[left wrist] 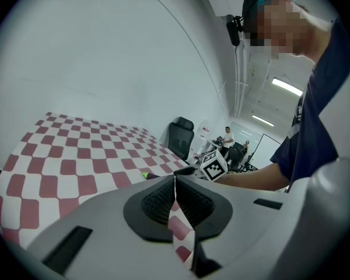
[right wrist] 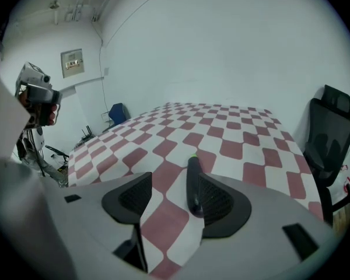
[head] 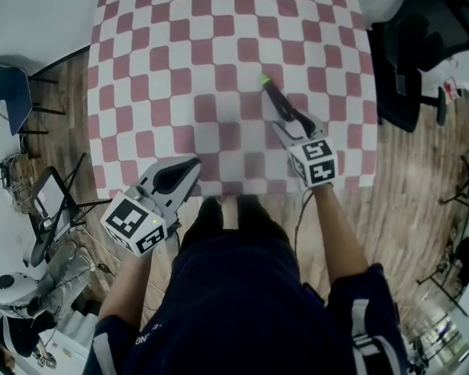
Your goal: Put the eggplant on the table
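A slim dark eggplant point(head: 273, 98) with a green tip lies on the red-and-white checkered table point(head: 180, 53), right of centre. My right gripper point(head: 288, 122) is at its near end, jaws spread wide. In the right gripper view the eggplant point(right wrist: 193, 182) rests on the cloth beside the right pad, while the left pad stands well clear of it. My left gripper point(head: 189, 169) hovers over the table's front edge with its jaws together and nothing between them. From the left gripper view point(left wrist: 175, 182) the eggplant's green tip point(left wrist: 144, 175) shows low on the cloth.
A black office chair point(head: 422, 37) stands off the table's right side, seen also in the right gripper view as the chair point(right wrist: 329, 139). A blue chair point(head: 8, 92) and stands with equipment point(head: 51, 209) sit on the wooden floor at left.
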